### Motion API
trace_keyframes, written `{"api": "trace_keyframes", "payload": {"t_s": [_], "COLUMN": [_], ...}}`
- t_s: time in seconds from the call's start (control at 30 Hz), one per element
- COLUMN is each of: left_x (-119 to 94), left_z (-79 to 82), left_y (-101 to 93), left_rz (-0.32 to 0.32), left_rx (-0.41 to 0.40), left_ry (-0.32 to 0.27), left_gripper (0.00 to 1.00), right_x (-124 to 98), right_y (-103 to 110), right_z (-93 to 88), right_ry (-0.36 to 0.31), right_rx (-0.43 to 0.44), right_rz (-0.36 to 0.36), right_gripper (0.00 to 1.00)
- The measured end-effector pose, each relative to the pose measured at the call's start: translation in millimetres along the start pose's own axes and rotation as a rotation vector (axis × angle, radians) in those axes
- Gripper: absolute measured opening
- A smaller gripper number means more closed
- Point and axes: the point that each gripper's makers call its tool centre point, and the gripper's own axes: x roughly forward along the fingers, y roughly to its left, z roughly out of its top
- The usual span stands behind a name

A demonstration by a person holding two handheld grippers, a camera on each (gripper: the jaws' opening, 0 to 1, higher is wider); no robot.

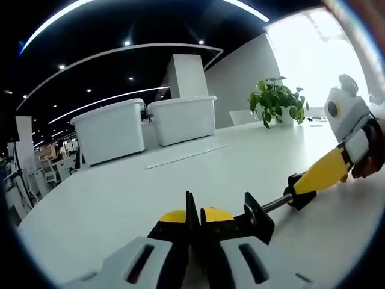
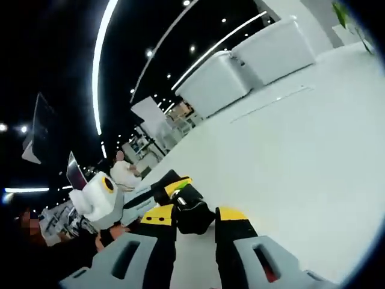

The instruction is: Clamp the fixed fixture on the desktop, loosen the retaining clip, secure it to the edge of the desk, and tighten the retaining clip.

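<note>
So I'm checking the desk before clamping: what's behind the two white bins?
Behind the white bins stands a white column, with a grey wall to its right. The bins cover the column's base and the desk edge behind them, so anything there can't be seen.

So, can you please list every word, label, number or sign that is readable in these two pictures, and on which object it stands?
None can be read.
White storage bins: plain sides, no label visible.
Clamp: yellow handle, no brand legible.
Left tongs and right tongs: yellow and black, no marking readable.
Far office area: too small and blurred to tell whether any signs are there.
</note>
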Motion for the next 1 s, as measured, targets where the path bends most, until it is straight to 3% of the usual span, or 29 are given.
{"api": "trace_keyframes", "payload": {"t_s": [0.13, 0.23, 0.37, 0.5, 0.63, 0.7, 0.83, 1.0], "left_x": [0, 0, 1, 1, 1, 1, 2, 3], "left_z": [0.4, 0.0, 0.2, 0.4, 1.2, 1.2, 1.1, 1.5], "left_y": [-0.3, -0.3, -0.2, -0.3, -0.8, -0.8, -0.8, -0.9], "left_rz": [0.0, 0.001, 0.002, 0.006, 0.007, 0.008, 0.01, 0.011], "left_rx": [-0.002, -0.003, -0.002, -0.001, 0.001, 0.002, 0.001, -0.001], "left_ry": [-0.002, 0.0, 0.001, 0.001, -0.002, -0.001, 0.001, 0.002], "left_gripper": [0.07, 0.07, 0.07, 0.07, 0.07, 0.07, 0.07, 0.07], "right_x": [0, -1, -2, -1, -1, -2, -1, -1], "right_y": [1, 4, 10, 18, 22, 24, 26, 23], "right_z": [-1.1, 1.6, 5.7, 5.4, 3.6, 3.3, 3.3, 3.7], "right_ry": [0.0, -0.014, -0.048, -0.069, -0.074, -0.079, -0.093, -0.12], "right_rx": [-0.005, -0.131, -0.4, -0.795, -1.09, -1.155, -1.368, -1.489], "right_rz": [-0.006, -0.019, -0.054, -0.101, -0.147, -0.159, -0.192, -0.215], "right_gripper": [0.21, 0.2, 0.2, 0.2, 0.2, 0.2, 0.2, 0.2]}}
